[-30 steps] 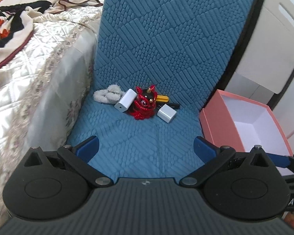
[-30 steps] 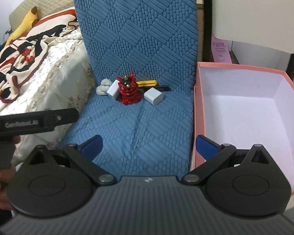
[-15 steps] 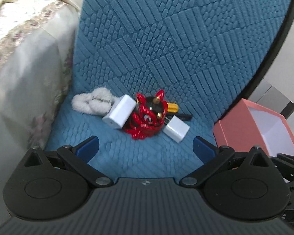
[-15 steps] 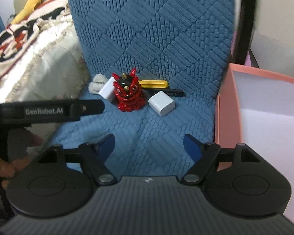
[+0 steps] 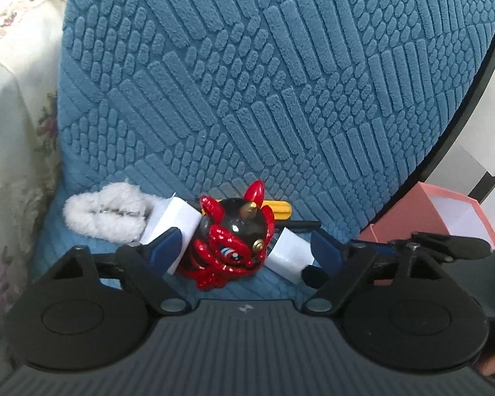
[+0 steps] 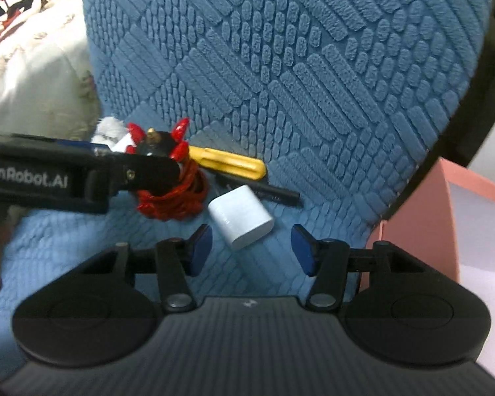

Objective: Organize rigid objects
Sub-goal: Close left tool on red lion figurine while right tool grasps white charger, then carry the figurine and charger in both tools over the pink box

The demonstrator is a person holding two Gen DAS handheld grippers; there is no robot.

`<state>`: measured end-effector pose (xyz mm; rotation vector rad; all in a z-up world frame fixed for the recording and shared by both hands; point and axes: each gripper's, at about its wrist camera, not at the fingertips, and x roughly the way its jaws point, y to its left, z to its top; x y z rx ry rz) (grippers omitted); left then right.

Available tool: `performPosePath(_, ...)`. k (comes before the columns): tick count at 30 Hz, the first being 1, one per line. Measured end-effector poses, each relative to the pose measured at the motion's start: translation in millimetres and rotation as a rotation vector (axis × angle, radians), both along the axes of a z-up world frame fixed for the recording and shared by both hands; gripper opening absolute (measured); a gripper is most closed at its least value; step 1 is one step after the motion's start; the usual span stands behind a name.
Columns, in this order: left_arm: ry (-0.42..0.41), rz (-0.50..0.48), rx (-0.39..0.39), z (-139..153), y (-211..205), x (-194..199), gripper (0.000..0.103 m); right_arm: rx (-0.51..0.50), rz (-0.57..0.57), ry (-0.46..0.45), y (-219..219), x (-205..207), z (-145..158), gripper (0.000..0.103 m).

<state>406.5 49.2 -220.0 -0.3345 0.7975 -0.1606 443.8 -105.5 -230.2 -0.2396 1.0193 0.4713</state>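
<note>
Left wrist: left gripper (image 5: 244,247) jaws spreading wide, flanking figurine (image 5: 231,250); right gripper (image 6: 250,247) gaping, framing white block (image 6: 241,217), contact unclear.

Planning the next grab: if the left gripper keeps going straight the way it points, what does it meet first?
Most likely the red lion figurine, which sits between the open fingers of the left gripper. The white charger block beside it lies close to the left finger and may get brushed.

A glossy red-and-black horned figurine (image 5: 231,247) sits upright on a blue quilted chair seat (image 5: 280,99), flanked by two white blocks (image 6: 241,216) (image 5: 173,221). A yellow clip (image 6: 227,161) and black pen (image 6: 270,191) lie behind it, a fluffy white piece (image 5: 105,214) beside it, and a pink open box (image 5: 445,217) stands off to the right.
</note>
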Motion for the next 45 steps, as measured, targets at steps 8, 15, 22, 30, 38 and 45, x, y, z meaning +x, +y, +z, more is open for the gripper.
performPosePath(8, -0.028, -0.011, 0.004, -6.7, -5.7, 14.4, 0.077, -0.024, 0.075, 0.001, 10.8, 19.2, -16.8, 0.056)
performPosePath(15, -0.019, 0.003, 0.023, -19.5, -11.4, 27.3, 0.076, -0.011, 0.125, -0.004, 22.1, 25.3, -23.8, 0.056)
performPosePath(22, -0.015, 0.018, 0.031, -26.6, -6.8, 26.9, 0.068, -0.042, 0.152, -0.011, 33.4, 24.8, -30.6, 0.053)
performPosePath(30, -0.004, 0.047, -0.002, -29.0, 2.7, 29.2, 0.063, -0.079, 0.158, -0.007, 42.4, 19.5, -32.8, 0.052)
performPosePath(38, -0.004, 0.032, 0.024, -3.8, 4.4, 5.4, 0.063, -0.058, 0.088, 0.041, 40.0, 10.2, -26.7, 0.050)
performPosePath(45, 0.014, 0.044, 0.014, 13.7, 4.4, -32.7, 0.063, -0.066, 0.059, 0.074, 30.8, -22.7, -14.9, 0.049)
